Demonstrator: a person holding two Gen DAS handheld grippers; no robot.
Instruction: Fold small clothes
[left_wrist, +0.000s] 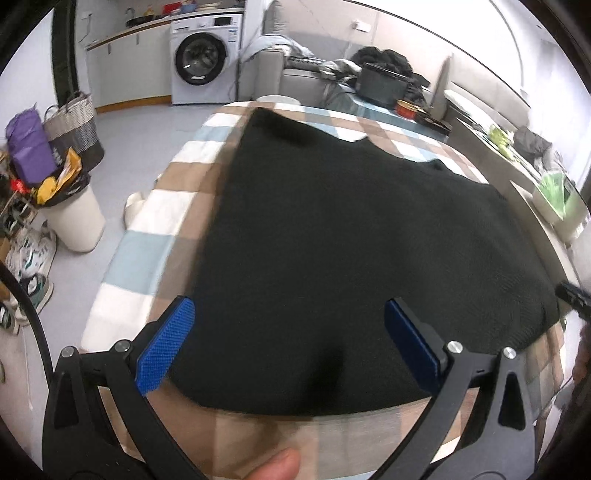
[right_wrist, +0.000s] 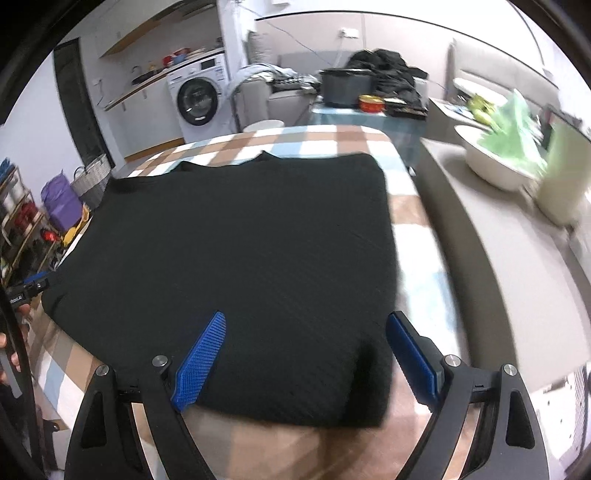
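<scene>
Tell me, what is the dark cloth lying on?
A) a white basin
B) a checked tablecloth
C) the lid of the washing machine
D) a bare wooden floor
B: the dark cloth lies spread flat on a checked tablecloth of brown, white and pale blue squares.

A black knit garment (left_wrist: 351, 258) is lying flat and spread out, covering much of the checked tablecloth (left_wrist: 166, 206).

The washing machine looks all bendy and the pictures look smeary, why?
Left wrist view: the fisheye lens curves the washing machine and darkens the corners; the checked tablecloth is smeared by motion blur. Right wrist view: the green bag and white bowl are streaked most, while the blue fingers stay sharp.
</scene>
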